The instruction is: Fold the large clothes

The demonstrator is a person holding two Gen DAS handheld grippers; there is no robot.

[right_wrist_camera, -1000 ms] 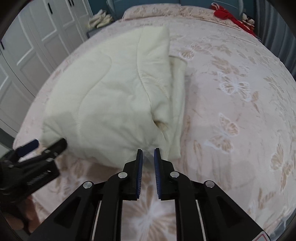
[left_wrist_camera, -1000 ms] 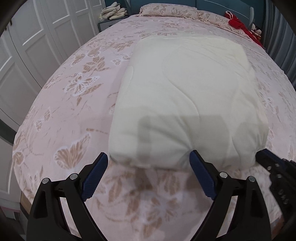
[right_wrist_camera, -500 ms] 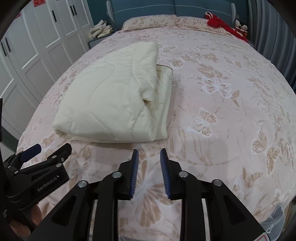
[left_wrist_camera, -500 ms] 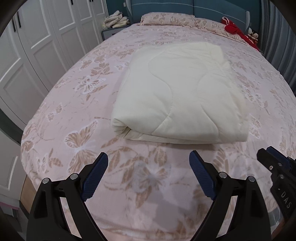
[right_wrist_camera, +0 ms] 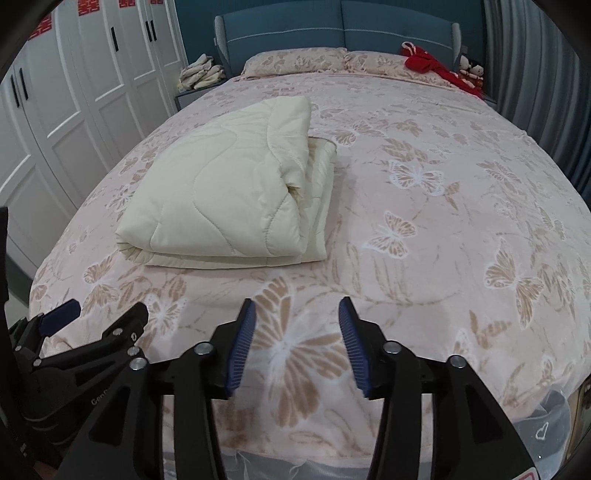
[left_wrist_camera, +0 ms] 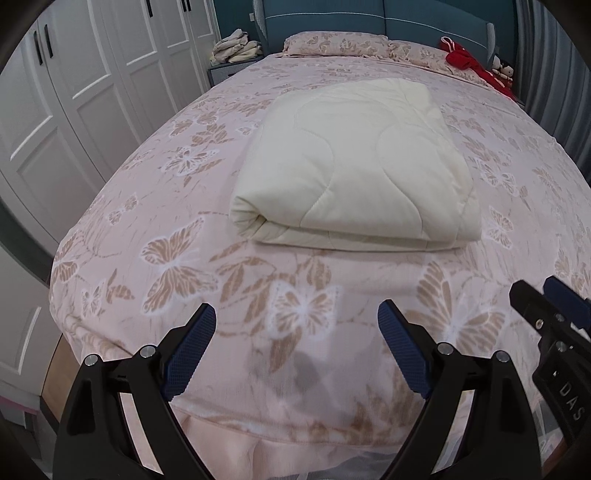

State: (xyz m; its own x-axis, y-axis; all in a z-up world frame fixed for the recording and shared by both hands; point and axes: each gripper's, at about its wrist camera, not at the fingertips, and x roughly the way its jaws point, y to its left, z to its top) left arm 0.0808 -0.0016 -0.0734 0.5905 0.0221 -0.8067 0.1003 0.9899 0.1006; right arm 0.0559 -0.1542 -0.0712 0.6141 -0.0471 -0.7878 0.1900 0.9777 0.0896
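Observation:
A cream quilted blanket (left_wrist_camera: 354, 166) lies folded into a thick rectangle on the pink butterfly-print bed (left_wrist_camera: 280, 295), its rolled fold facing me. In the right wrist view the same blanket (right_wrist_camera: 229, 188) sits left of centre. My left gripper (left_wrist_camera: 297, 321) hangs wide open over the foot of the bed, well short of the blanket, nothing between its fingers. My right gripper (right_wrist_camera: 297, 317) is near the bed's foot too, its jaws opening and empty. Each gripper shows at the edge of the other's view.
White wardrobe doors (left_wrist_camera: 74, 92) line the left side. A blue headboard (right_wrist_camera: 340, 26), pillows (right_wrist_camera: 295, 61), a red garment (right_wrist_camera: 428, 66) and small dolls (right_wrist_camera: 471, 70) are at the far end. Folded cloth lies on a bedside stand (left_wrist_camera: 236, 50). Grey curtains (right_wrist_camera: 535, 66) hang at right.
Both grippers have drawn back from the blanket toward the foot of the bed. The right gripper's jaws, nearly shut before, have spread apart. The blanket lies still, folded.

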